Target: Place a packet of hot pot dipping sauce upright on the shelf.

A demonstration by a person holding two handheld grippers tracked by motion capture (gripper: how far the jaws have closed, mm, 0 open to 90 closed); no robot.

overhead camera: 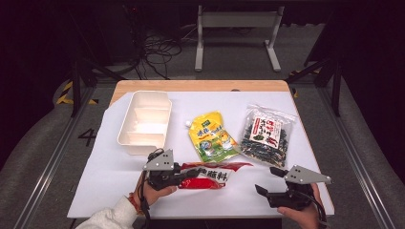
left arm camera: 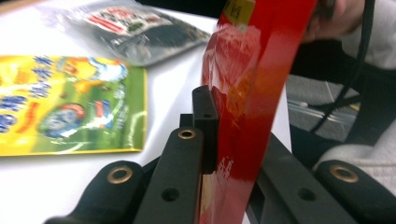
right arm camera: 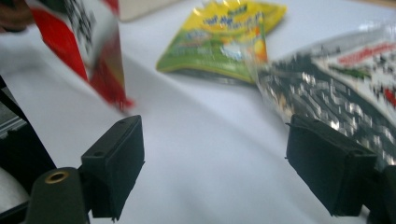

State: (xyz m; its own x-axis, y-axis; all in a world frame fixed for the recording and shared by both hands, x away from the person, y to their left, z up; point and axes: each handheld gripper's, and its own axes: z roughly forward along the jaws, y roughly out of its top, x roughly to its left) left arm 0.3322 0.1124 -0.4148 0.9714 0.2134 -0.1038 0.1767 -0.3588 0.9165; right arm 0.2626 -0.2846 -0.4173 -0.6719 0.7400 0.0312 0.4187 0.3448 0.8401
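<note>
While its jaws are clamped on one end of the red sauce packet (overhead camera: 208, 174), the left gripper (overhead camera: 190, 174) holds the packet just above the white table cover (overhead camera: 110, 176), the free end stretching away toward the right gripper (overhead camera: 267, 180). That gripper sits well apart, jaws spread wide with nothing between them. Just beyond the red packet lies the yellow-green pouch (overhead camera: 211, 137), with the dark seaweed bag (overhead camera: 265, 133) beside it. Farther from the left gripper, the white divided tray (overhead camera: 145, 121) rests on the cover.
</note>
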